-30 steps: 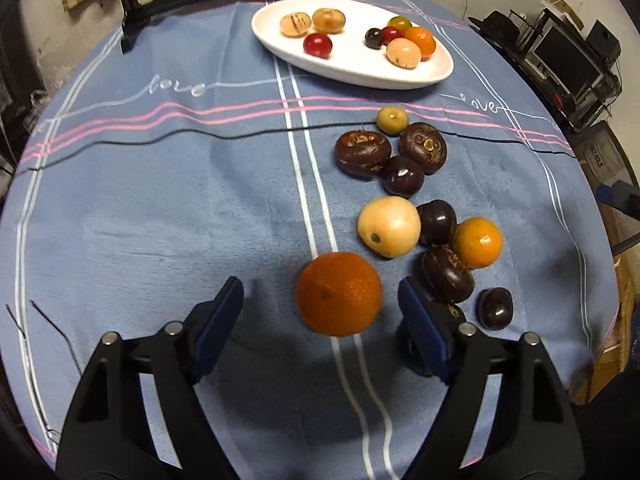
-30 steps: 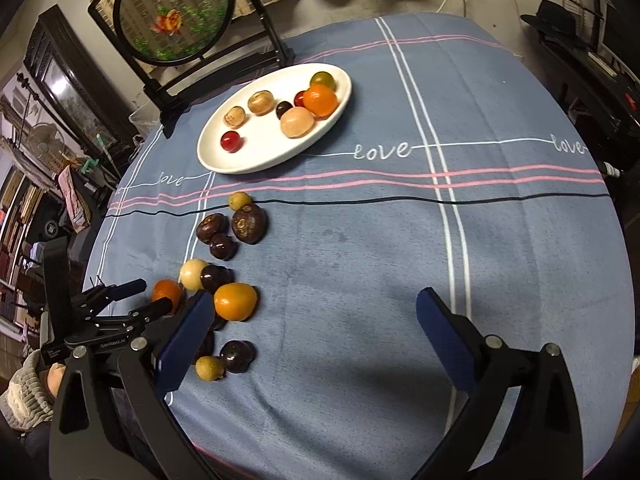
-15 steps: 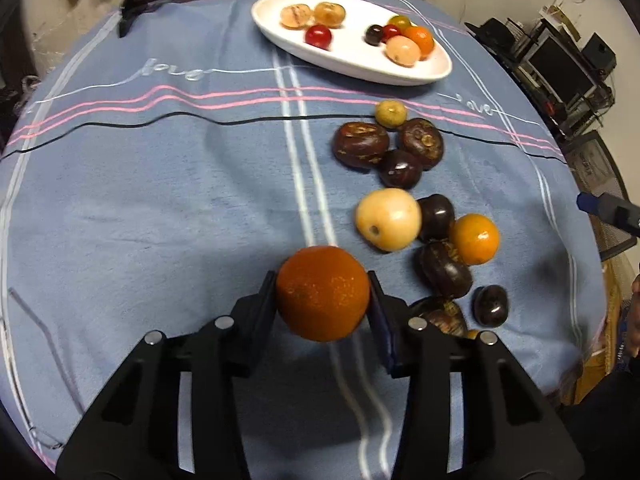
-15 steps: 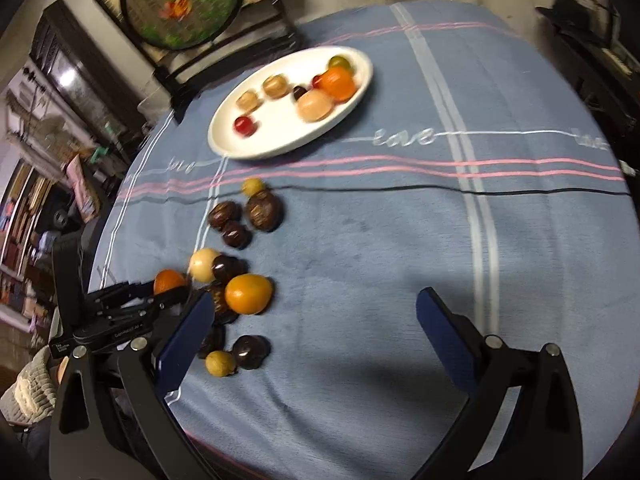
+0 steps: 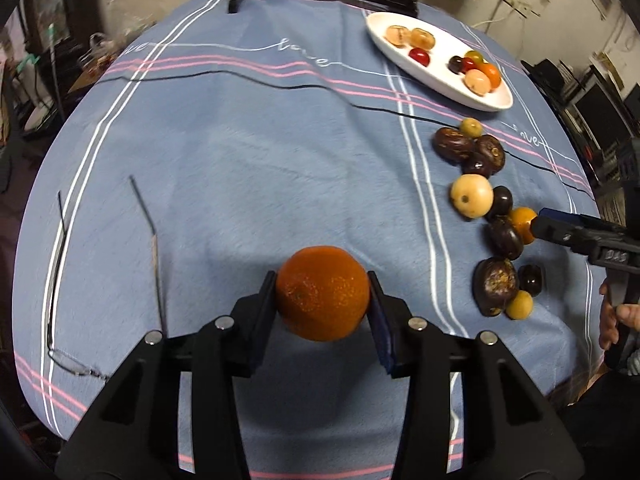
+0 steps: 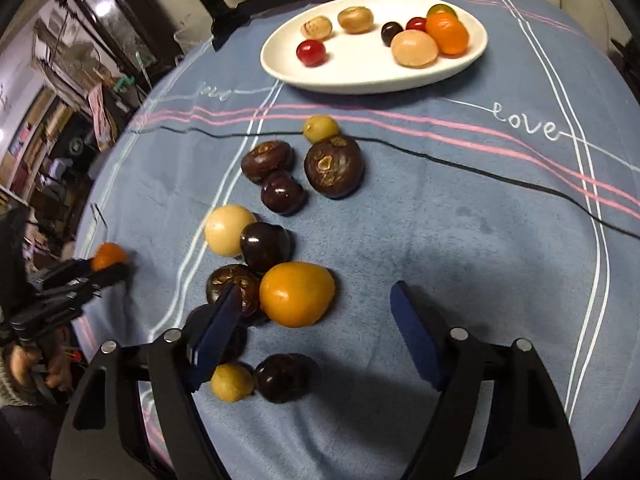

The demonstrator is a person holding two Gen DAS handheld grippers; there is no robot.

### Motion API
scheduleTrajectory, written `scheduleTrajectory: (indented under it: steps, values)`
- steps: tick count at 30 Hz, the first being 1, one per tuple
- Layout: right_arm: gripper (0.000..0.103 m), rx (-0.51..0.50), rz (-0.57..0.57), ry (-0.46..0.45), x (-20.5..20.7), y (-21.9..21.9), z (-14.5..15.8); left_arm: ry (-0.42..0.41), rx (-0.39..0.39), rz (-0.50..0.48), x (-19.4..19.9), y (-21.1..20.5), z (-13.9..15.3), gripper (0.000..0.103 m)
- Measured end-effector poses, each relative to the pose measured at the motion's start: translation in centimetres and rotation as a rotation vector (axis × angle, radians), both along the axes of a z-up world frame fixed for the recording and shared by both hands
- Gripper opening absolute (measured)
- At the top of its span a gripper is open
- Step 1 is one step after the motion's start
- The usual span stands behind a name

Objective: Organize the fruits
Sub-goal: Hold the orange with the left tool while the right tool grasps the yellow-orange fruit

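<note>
Your left gripper [image 5: 322, 294] is clamped on the big orange [image 5: 322, 293], carried above the blue cloth [image 5: 240, 184] well left of the fruit row, with the white plate [image 5: 440, 80] far ahead to its right. Your right gripper [image 6: 316, 316] is closing but not yet gripping: the small orange fruit [image 6: 297, 294] sits between its jaws, nearer the left one, long axis running across the gap.

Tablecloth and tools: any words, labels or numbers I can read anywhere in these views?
"love": white script stitched on the blue tablecloth, right of the white plate.
"love": again on the cloth's left side, blurred but legible.
Pale marking on the right tool body, in the left wrist view: too blurred to read.
</note>
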State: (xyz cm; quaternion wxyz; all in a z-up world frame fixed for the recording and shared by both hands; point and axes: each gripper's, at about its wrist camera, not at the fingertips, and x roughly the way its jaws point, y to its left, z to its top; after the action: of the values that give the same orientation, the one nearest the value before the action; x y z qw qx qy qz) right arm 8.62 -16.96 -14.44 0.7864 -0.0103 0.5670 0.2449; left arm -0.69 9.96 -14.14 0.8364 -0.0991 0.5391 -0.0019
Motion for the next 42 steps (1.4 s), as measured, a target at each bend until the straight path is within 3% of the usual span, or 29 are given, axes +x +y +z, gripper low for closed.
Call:
scheduleTrajectory:
  steps: [2,6,13,20,24,29,33,35,42]
  values:
    - [0.078,-0.002,-0.040,-0.004,0.3,-0.9,-0.2,-0.001,0.002,0.002,-0.1,0.0,0.0,0.043]
    - [0.078,-0.007,-0.165,-0.122,0.4,-4.4,2.4,-0.010,0.007,-0.006,-0.2,-0.2,0.3,0.043]
    - [0.078,0.046,-0.137,-0.075,-0.6,-5.3,1.2,-0.018,0.007,-0.039,0.4,-1.1,0.5,0.043]
    - [0.078,0.038,-0.235,-0.095,0.4,-8.5,0.7,-0.017,0.007,-0.061,0.8,-1.7,0.6,0.044]
    - [0.077,0.037,-0.231,-0.102,1.1,-9.0,0.3,-0.013,0.007,-0.061,0.8,-1.8,0.6,0.044]
    - [0.060,-0.014,-0.176,-0.102,1.5,-7.3,-0.6,-0.008,0.009,-0.059,0.6,-1.9,0.6,0.044]
    - [0.049,0.014,-0.193,-0.094,2.3,-7.7,-1.0,0.001,0.005,-0.050,0.5,-1.7,0.4,0.044]
    - [0.038,0.029,-0.198,-0.080,2.9,-8.1,-1.1,0.006,-0.001,-0.048,0.5,-1.7,0.2,0.044]
    - [0.037,0.057,-0.204,-0.075,1.9,-8.5,-0.8,0.030,-0.003,-0.046,1.0,-1.9,-0.6,0.044]
